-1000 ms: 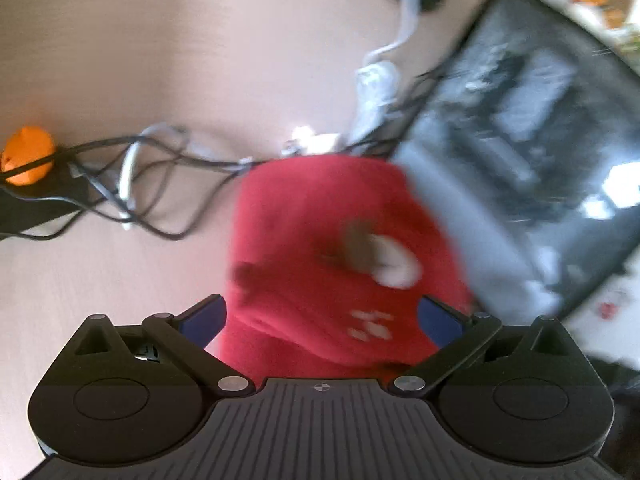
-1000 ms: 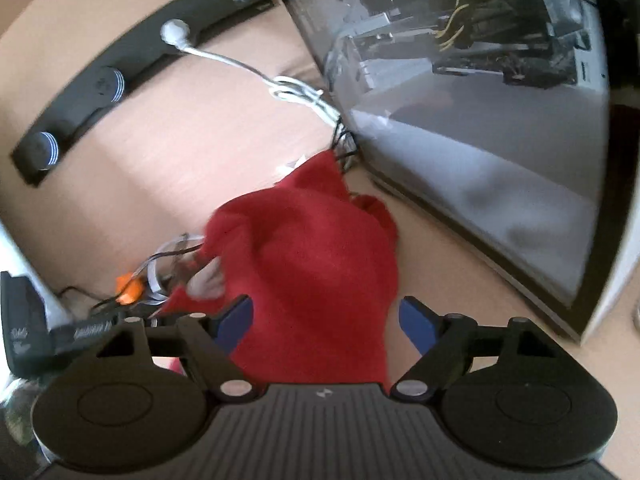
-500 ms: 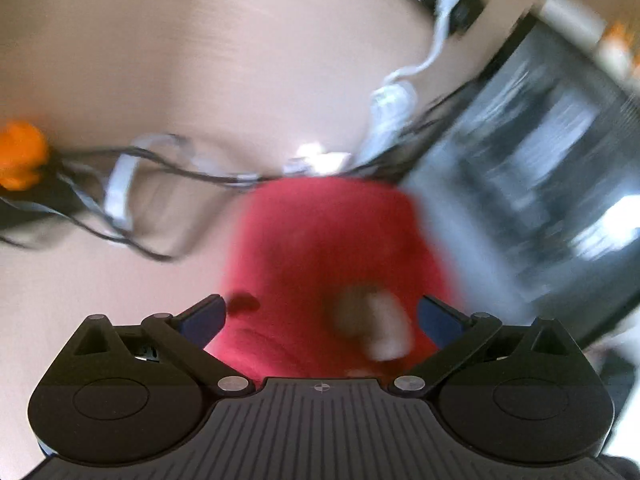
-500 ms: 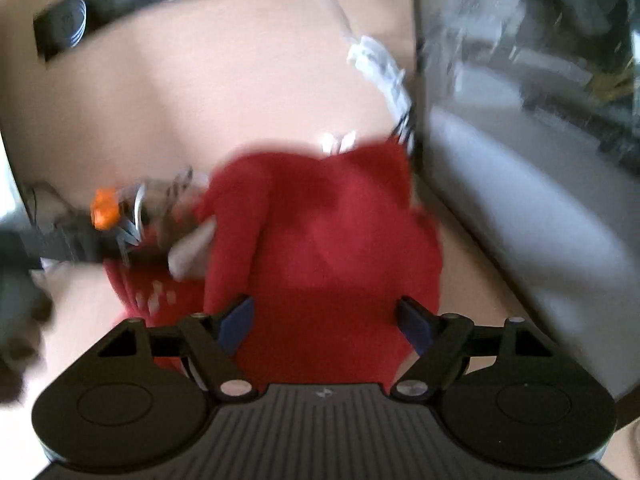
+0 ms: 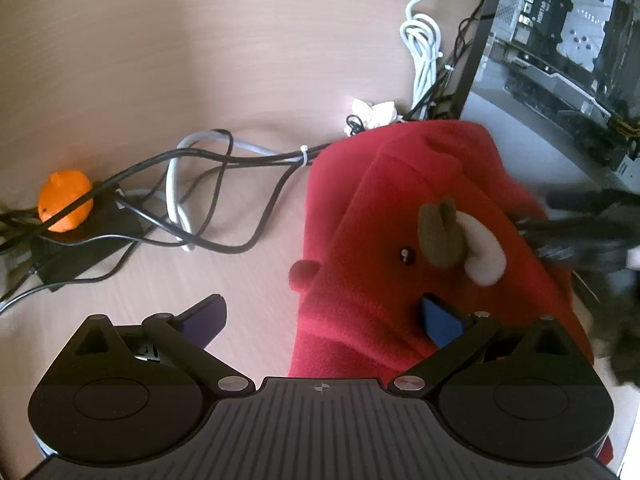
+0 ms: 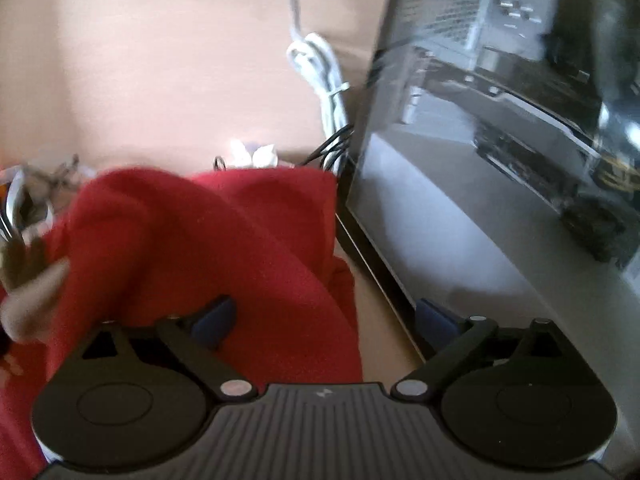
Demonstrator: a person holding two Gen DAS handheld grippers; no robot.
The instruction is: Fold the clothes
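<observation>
A red fleece garment (image 5: 404, 248) with a brown and white animal patch (image 5: 460, 240) lies bunched on the pale wooden table, against a computer case. My left gripper (image 5: 322, 318) hovers over its near left edge, open; the right blue pad (image 5: 438, 318) is over the cloth, the left pad over bare table. In the right wrist view the same garment (image 6: 224, 240) fills the lower left. My right gripper (image 6: 324, 316) is open above its right edge, with its left pad over the fleece and its right pad beside the case.
A glass-sided computer case (image 6: 500, 140) stands at the right. Coiled white cable (image 5: 422, 48), tangled black and grey cables (image 5: 208, 184), a black box (image 5: 80, 248) with an orange object (image 5: 66, 196) and crumpled paper (image 5: 374, 110) lie behind and left of the garment.
Both grippers have shifted over the garment, the left one now sitting further left of it. The right view swung toward the case. Both stayed open.
</observation>
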